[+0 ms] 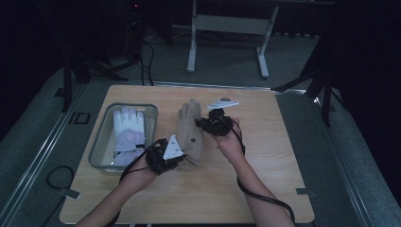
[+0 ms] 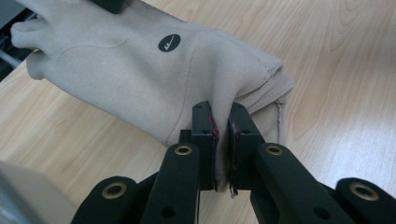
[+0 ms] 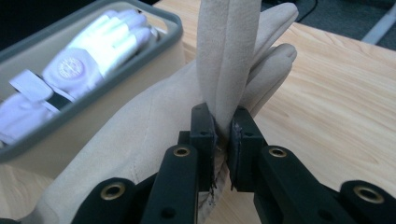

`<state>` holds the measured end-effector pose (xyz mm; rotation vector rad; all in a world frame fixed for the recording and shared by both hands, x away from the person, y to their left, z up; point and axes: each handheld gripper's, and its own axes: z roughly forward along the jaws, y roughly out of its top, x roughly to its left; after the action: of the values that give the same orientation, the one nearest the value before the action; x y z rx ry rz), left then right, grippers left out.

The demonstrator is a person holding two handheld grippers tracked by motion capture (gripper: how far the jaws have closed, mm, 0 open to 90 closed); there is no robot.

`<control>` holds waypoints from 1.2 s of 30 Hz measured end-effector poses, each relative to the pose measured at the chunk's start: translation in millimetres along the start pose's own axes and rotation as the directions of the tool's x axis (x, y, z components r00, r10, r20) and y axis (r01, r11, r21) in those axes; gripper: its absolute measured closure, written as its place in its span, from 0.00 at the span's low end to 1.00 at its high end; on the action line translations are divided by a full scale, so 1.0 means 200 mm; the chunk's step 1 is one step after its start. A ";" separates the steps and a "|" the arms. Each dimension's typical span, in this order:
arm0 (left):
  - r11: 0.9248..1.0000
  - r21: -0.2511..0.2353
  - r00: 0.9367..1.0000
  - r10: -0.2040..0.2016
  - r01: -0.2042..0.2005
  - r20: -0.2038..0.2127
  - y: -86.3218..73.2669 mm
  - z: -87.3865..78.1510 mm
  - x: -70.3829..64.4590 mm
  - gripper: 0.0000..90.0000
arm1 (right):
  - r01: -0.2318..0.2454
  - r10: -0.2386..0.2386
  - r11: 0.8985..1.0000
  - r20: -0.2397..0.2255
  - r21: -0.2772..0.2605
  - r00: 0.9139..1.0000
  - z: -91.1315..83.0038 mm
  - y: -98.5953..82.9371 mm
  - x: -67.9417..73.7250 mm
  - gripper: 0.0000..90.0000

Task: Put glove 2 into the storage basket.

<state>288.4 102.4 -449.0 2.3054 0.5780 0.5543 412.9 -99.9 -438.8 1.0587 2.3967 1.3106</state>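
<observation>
The beige glove (image 1: 190,132) lies at the centre of the frame on the wooden surface (image 1: 265,189), just right of the grey bin (image 1: 97,151) holding a white glove (image 1: 128,132). The left tongs (image 2: 223,133) grip its cuff and the right tongs (image 3: 223,135) pinch a finger, so the lift looks ready; next, raise both together and carry it left over the bin's rim. Open room lies at right.

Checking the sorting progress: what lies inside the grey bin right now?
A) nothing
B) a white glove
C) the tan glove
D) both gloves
B: the white glove lies in the grey bin, while the tan glove rests on the table beside it, pinched by both hand-held grippers.
</observation>
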 end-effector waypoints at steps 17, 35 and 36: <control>0.999 0.009 0.993 -0.040 0.041 -0.107 -0.12 -0.27 0.18 0.93 | 0.082 -0.084 0.996 -0.050 -0.040 0.995 0.17 0.30 0.25 0.91; 0.991 0.029 0.971 -0.125 0.133 -0.202 -0.38 -0.51 0.30 0.93 | 0.164 -0.166 0.986 -0.136 -0.028 0.977 0.50 0.51 0.59 0.91; 0.990 0.028 0.970 -0.130 0.138 -0.204 -0.40 -0.52 0.31 0.93 | 0.164 -0.166 0.986 -0.136 -0.028 0.977 0.50 0.51 0.59 0.91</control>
<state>263.7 242.0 -422.0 2.2434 0.8433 0.7220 426.2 80.2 -397.9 0.7682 2.5061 1.3835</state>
